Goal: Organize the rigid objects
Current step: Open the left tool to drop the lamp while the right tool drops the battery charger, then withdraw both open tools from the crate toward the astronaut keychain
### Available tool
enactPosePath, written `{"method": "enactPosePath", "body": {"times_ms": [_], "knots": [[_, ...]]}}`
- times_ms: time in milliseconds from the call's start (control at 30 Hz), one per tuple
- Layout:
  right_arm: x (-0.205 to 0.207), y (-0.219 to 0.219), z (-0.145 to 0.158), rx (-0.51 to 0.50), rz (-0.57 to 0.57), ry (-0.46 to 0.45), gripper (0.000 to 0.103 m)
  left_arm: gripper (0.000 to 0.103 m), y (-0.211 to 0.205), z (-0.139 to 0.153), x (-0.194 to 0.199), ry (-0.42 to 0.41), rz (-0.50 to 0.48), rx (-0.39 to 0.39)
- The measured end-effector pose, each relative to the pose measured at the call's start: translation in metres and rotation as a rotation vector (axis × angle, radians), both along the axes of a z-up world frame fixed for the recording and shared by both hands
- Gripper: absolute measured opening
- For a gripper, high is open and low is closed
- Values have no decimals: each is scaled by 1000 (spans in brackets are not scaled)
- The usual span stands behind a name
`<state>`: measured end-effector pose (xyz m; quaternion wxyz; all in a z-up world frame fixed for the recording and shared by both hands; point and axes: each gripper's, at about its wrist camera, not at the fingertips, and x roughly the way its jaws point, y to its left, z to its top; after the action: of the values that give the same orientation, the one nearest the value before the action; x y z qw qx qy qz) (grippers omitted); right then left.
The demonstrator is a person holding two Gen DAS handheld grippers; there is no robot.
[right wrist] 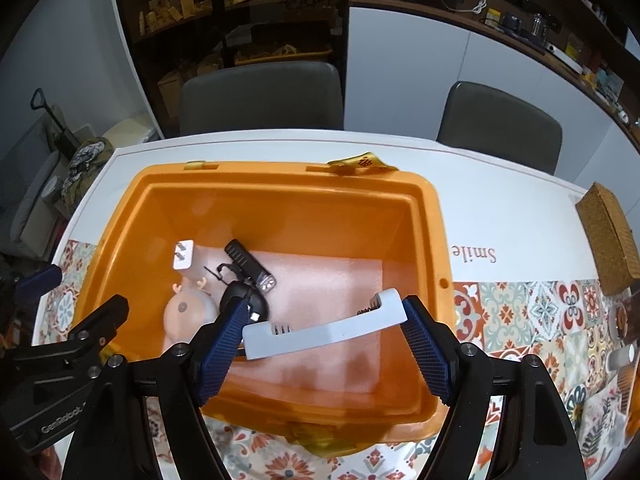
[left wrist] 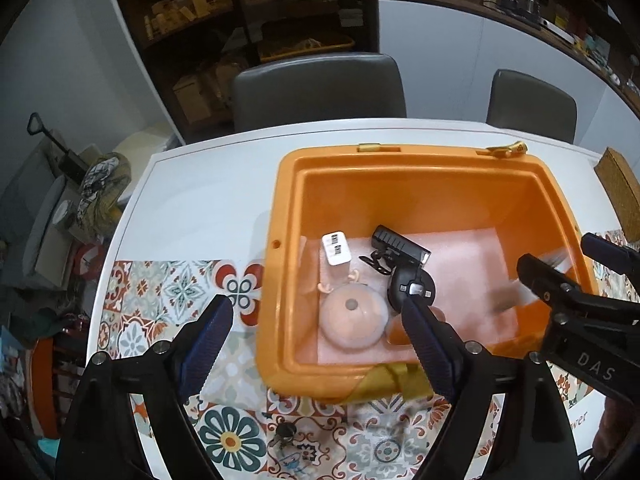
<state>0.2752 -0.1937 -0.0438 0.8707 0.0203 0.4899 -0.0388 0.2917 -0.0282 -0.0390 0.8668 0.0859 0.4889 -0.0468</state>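
My bench is white, with a patterned tile mat across its near part and an orange bin standing on it. Behind the bench, at the top of both views, are two grey chairs, a white wall and dark shelving crowded with boxes. A woven brown box sits at the right edge of the right view.

In the bin's lower left, on pale foam lining, lie a white plug adapter, a black bike light, a round black mount and a pale round toy with little antlers.

My right claw points steeply down over the bin's near side, its blue pads spread apart; a white battery charger lies between them, and I cannot tell whether either pad touches it. My left claw hangs over the bin's near left rim, pads wide apart (one outside the wall, one inside) with nothing gripped.
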Motion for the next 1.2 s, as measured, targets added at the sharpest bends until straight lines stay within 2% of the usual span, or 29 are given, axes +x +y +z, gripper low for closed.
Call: {"method": "enactPosePath", "body": {"times_ms": [233, 667, 1200], "knots": [[-10, 5, 4, -3, 1, -17, 89, 91, 14, 9, -19, -20, 27, -11], [-57, 23, 29, 26, 39, -114, 89, 94, 41, 24, -61, -57, 74, -50], [-112, 50, 33, 25, 132, -186, 89, 98, 66, 16, -114, -59, 149, -99]]}}
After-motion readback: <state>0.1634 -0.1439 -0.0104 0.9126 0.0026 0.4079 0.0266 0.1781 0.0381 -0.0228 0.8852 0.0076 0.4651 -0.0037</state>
